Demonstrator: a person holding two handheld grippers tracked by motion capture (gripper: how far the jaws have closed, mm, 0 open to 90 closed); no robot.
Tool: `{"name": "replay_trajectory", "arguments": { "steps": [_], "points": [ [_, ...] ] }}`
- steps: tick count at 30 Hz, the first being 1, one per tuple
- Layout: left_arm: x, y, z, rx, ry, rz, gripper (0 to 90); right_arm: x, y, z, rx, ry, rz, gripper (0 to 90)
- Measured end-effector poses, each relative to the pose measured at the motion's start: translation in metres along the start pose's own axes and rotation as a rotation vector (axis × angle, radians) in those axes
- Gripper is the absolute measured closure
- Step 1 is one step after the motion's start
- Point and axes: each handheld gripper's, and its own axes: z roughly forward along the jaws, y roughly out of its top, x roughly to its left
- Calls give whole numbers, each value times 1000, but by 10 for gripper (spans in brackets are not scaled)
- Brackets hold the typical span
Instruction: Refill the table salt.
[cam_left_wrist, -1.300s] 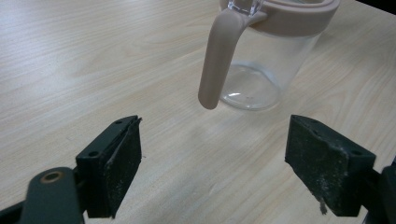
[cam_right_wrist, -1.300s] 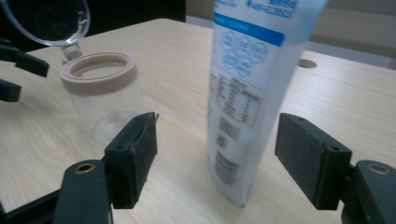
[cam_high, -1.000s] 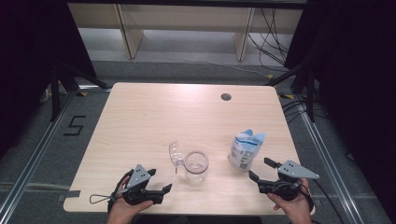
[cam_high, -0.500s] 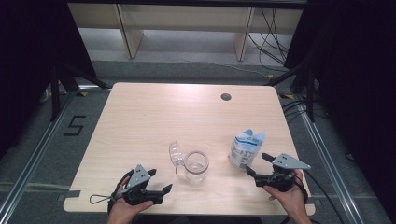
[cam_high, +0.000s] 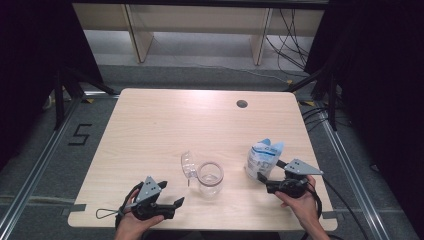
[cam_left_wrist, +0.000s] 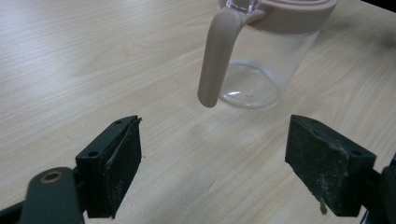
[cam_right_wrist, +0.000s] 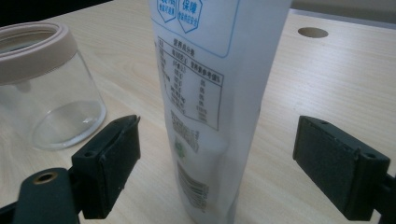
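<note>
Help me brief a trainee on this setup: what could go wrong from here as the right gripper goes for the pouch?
1. The pouch stands tall and narrow between the open jaws of the right gripper; a one-sided nudge could tip it over.
2. The glass jar stands open close beside the pouch, so a falling pouch might strike it.
3. The jar's open lid juts out sideways; the left gripper could catch it when reaching in.

Both hand-held grippers (cam_high: 176, 204) (cam_high: 263, 181) wide-jawed
</note>
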Motion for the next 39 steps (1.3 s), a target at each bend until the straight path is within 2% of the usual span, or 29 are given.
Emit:
{"name": "replay_trajectory", "arguments": {
  "steps": [2,3,4,6,10,11,15,16,17,19,21,22,23,26,27,28,29,33,35,36,38,39],
  "points": [
    [0,0,-1,4,4,15,182,1,0,2,0,-6,-2,158],
    [-1,0,-1,-3,4,5,182,2,1,1,7,-7,0,158],
    [0,0,-2,3,4,11,182,3,1,2,8,-11,11,158],
    [0,0,-2,0,4,11,182,0,2,6,2,-3,-15,159],
    [0,0,-1,8,8,18,182,1,1,13,17,-13,-24,159],
    [-1,0,0,6,5,4,182,0,1,15,17,-16,-28,159],
    [-1,0,0,-1,3,-4,183,0,1,19,27,-31,-10,168],
    [-1,0,0,-3,3,-5,183,0,1,21,20,-20,-3,174],
    [0,0,-1,5,5,5,183,-3,1,23,12,-16,-28,174],
    [0,0,0,3,3,3,183,-1,1,25,11,-16,1,175],
    [-1,-1,0,-1,2,-4,183,-3,1,28,0,-8,-19,176],
    [-2,-1,0,-1,2,-3,184,-3,1,29,-9,6,-10,179],
    [-1,-1,0,-1,2,-3,184,-4,1,30,-14,-4,-27,186],
    [-1,-1,0,3,3,0,185,0,1,30,-2,-6,10,197],
    [-1,-1,0,0,1,-5,185,-2,1,31,-15,-5,-18,200],
    [-1,-1,0,2,1,0,185,0,1,30,-8,-1,7,201],
    [-1,0,0,4,1,2,186,-2,1,32,-23,8,-18,205],
    [-1,-1,1,4,-7,2,188,-2,1,33,-20,4,-21,224],
    [0,0,0,8,-6,20,189,-2,1,34,-36,12,-16,230],
    [-1,0,1,4,-7,18,189,-2,1,35,-52,27,-11,231],
    [-1,0,1,4,-9,16,189,-1,0,35,-43,31,18,234],
    [-1,0,1,4,-7,14,189,-1,0,37,-62,35,24,234]
  ]
}}
